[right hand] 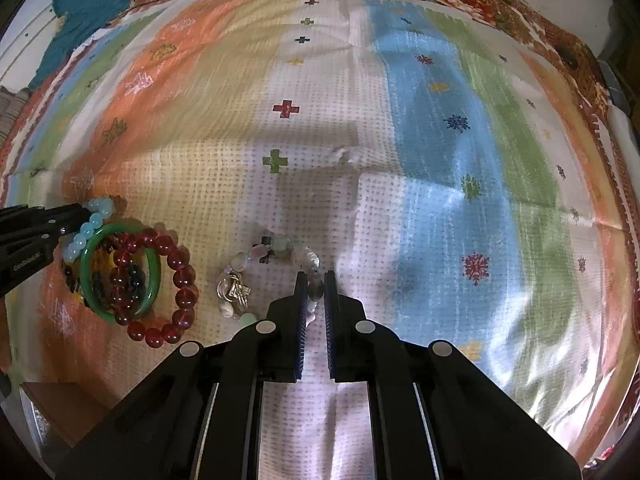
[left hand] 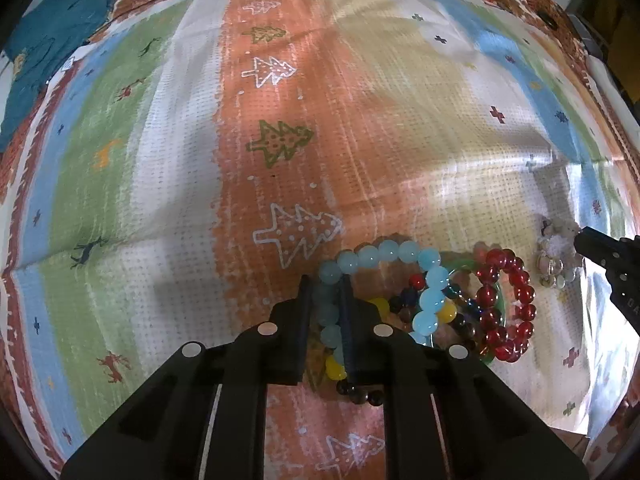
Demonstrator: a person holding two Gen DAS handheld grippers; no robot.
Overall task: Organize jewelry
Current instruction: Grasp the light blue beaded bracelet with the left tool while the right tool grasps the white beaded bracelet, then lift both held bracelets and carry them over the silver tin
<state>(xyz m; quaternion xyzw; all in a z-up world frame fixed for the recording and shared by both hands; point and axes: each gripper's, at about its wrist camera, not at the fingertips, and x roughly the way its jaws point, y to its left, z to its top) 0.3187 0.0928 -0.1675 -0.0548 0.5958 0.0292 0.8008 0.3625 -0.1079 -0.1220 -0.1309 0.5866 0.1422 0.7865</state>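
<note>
We grip the blue bracelet [left hand: 384,276] in left gripper [left hand: 325,300], the pale bracelet [right hand: 276,268] in right gripper [right hand: 315,292]; next, lift the blue one clear of the pile at three o'clock.

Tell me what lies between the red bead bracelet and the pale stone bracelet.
Nothing: in the right wrist view, only bare patterned cloth separates the red bead bracelet from the pale stone bracelet. The left wrist view shows the same gap.
</note>
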